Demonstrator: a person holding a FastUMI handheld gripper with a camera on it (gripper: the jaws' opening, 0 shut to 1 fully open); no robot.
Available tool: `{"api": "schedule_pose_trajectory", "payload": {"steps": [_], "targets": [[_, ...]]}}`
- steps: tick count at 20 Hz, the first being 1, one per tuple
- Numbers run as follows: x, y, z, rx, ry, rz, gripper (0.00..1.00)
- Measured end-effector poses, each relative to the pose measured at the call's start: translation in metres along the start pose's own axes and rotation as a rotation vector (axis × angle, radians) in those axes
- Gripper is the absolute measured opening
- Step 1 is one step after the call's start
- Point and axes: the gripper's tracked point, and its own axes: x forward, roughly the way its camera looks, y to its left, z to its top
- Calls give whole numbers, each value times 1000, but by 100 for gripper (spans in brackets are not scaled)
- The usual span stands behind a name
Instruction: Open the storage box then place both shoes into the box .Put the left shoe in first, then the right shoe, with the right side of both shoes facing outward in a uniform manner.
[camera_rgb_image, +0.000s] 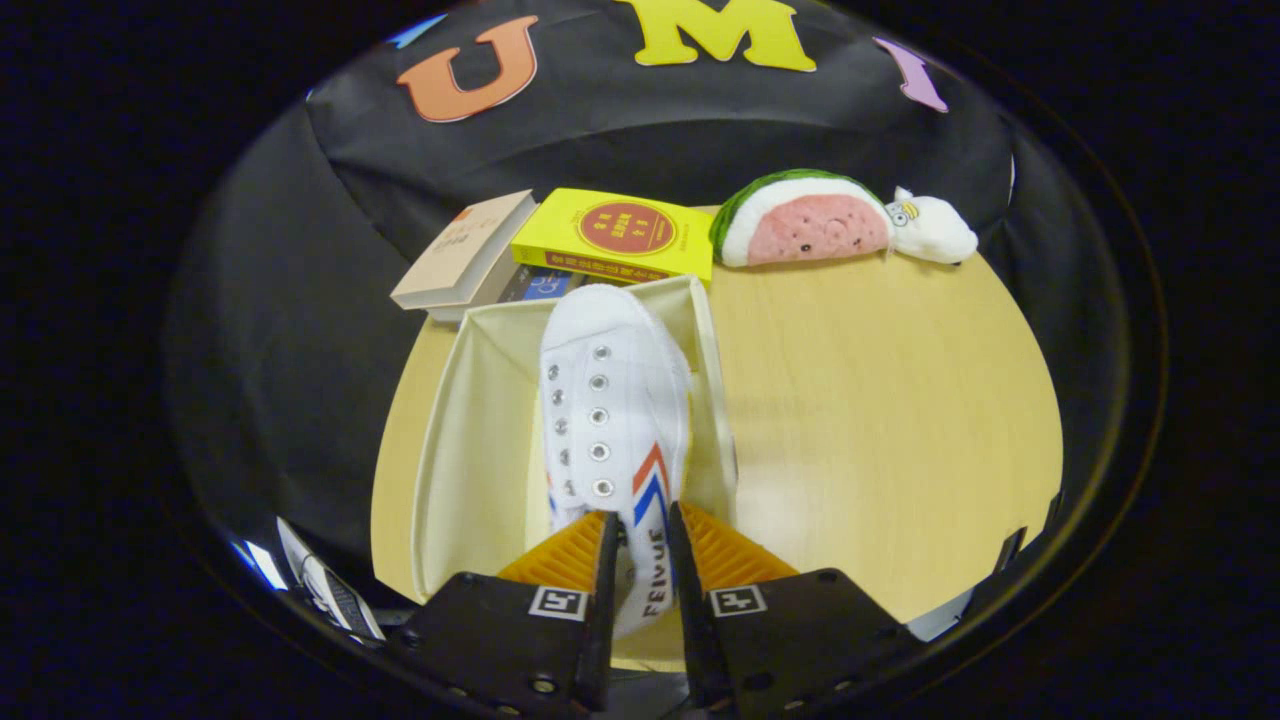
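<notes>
Gripper (640, 545): both fingers pressed on heel end of white shoe (615, 400), toe pointing away, held over open cream storage box (470, 400) w/ shoe along box's right wall. Box sits on light wood table (880, 420); beyond box: tan book (465, 250), yellow book (615, 235) lying on a blue one. Right of books: watermelon-slice plush (800, 220), small white plush (935, 230) touching it
</notes>
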Motion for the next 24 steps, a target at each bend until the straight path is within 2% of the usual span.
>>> {"api": "schedule_pose_trajectory", "payload": {"steps": [1,4,9,12,16,24], "targets": [[-4,-2,2,3,-13,2,37],[-20,-6,0,20,-19,27,71],[-50,-27,1,-10,-67,15,92],[-72,-40,6,-23,-123,-7,94],[-103,-73,18,-13,-225,-78,95],[-203,-144,64,21,-510,-106,95]]}}
